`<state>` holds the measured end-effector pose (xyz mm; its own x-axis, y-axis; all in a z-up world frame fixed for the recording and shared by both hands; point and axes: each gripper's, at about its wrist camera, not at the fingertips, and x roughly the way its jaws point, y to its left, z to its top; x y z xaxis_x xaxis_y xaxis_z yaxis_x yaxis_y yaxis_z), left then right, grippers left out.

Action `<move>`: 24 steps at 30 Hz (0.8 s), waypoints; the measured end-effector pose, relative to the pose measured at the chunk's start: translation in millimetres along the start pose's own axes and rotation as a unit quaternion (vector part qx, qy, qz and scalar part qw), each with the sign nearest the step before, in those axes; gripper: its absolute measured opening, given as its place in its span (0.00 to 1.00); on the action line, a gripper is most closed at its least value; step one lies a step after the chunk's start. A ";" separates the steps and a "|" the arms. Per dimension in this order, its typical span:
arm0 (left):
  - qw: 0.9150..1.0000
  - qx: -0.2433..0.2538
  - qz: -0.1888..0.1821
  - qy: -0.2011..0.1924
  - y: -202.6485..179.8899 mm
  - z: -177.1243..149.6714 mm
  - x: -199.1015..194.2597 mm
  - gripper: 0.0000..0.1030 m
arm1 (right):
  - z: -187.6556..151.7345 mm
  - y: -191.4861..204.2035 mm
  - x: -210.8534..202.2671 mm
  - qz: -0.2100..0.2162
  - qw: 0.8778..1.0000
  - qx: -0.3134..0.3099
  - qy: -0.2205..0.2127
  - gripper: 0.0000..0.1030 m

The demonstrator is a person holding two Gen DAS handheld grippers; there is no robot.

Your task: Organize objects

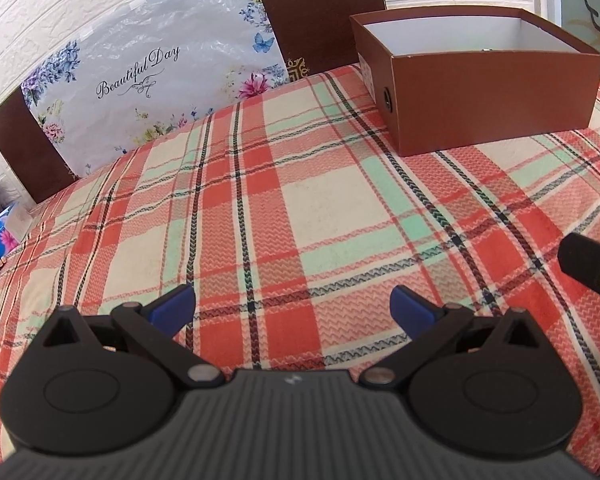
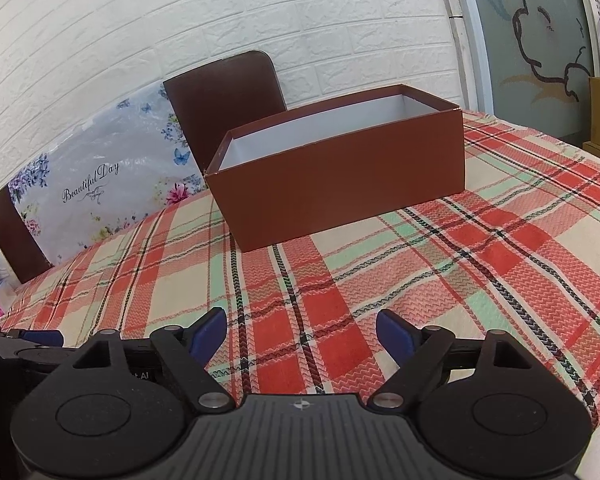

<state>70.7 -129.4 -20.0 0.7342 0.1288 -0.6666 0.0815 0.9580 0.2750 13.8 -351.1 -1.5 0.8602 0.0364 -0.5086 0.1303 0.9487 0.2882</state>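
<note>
- Left wrist view: the left gripper (image 1: 292, 312) hovers low over the plaid tablecloth (image 1: 260, 208), blue fingertips (image 1: 176, 306) spread wide apart with nothing between them.
- The brown box (image 1: 496, 96) sits far right on the cloth, lid off, white inside. Can't really see the bottom, so no idea if there's anything in it.
- Far left, a floral plastic bag (image 1: 148, 76) reading "Beautiful Day" leans on a brown chair back (image 1: 320, 8). A bit of the right gripper (image 1: 592, 268) pokes in at the right edge.
- Right wrist view: the right gripper (image 2: 300, 336) is also wide apart and holding nothing, just above the cloth (image 2: 480, 248).
- The box (image 2: 340, 184) is straight ahead in the middle distance, with the chair (image 2: 224, 100) and bag (image 2: 96, 184) behind it to the left and a white brick wall (image 2: 180, 20) past those.
</note>
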 end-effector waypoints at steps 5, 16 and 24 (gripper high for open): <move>1.000 0.000 0.006 -0.002 -0.3 -0.4 -0.1 1.00 | 0.2 -1.5 1.3 0.002 1.000 0.002 0.001 0.80; 1.000 0.010 0.013 0.006 -4.5 -1.5 -0.2 1.00 | -1.2 -0.5 1.4 0.003 1.000 0.005 0.002 0.80; 1.000 0.015 0.022 0.007 -6.5 0.0 -3.2 1.00 | 0.2 1.4 3.9 0.010 1.000 0.000 0.002 0.80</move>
<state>67.8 -136.0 -19.7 0.7282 0.1747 -0.6627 0.0691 0.9433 0.3246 17.4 -349.7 -2.9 0.8609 0.0561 -0.5057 0.1136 0.9476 0.2985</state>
